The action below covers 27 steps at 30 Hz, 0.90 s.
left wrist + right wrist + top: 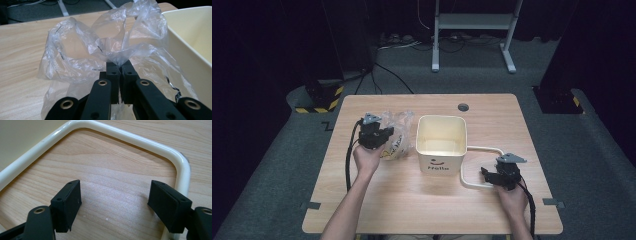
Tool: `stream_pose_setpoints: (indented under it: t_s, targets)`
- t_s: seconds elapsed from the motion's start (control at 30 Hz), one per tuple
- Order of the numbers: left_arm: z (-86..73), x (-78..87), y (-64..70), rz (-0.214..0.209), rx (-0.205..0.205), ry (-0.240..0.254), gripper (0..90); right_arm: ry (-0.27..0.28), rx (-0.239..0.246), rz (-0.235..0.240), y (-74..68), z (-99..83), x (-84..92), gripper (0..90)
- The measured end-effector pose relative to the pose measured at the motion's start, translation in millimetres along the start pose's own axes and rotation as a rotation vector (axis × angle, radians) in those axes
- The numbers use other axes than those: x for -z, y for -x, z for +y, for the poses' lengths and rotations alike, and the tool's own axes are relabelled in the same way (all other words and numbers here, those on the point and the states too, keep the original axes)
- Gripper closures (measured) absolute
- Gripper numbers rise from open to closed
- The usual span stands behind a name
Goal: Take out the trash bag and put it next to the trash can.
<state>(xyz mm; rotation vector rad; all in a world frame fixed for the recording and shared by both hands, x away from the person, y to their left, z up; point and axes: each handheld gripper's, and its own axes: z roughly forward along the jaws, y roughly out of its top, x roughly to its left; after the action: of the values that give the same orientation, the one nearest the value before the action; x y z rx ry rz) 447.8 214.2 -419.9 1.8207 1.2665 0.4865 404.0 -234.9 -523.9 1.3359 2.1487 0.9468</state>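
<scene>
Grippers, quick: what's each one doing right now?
Left gripper: closed, pinching the clear plastic bag.
Right gripper: open, holding nothing, over the table inside the bin's white handle.

I see the wooden table (402, 200) with a grey disc (463, 107) near its far edge. Beyond the table stand a white frame (472, 30), cables (397, 42), and striped blocks (319, 100).

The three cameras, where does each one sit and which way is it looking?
High view: above the person's side, looking forward and down at the wooden table; both forearms and both grippers show.
Left gripper view: rides the left gripper, looking along its shut jaws at the crumpled clear plastic bag they pinch.
Right gripper view: rides the right gripper, jaws open over the cream loop handle.
The high view and left gripper view share the cream square bucket.
</scene>
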Motion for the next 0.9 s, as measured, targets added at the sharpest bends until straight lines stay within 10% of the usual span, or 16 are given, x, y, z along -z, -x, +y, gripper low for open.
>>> stream_pose_setpoints:
  t_s: [0.6,0.9]
  targets:
    - [-12.5,-8.5,-3.8,0.058,-0.005,-0.033,78.9,0.0,0.0,0.0,0.0,0.0,0.0,26.1]
    - [-15.3,-1.2,-6.3,0.072,0.01,-0.009,56.7,0.0,0.0,0.0,0.0,0.0,0.0,26.1]
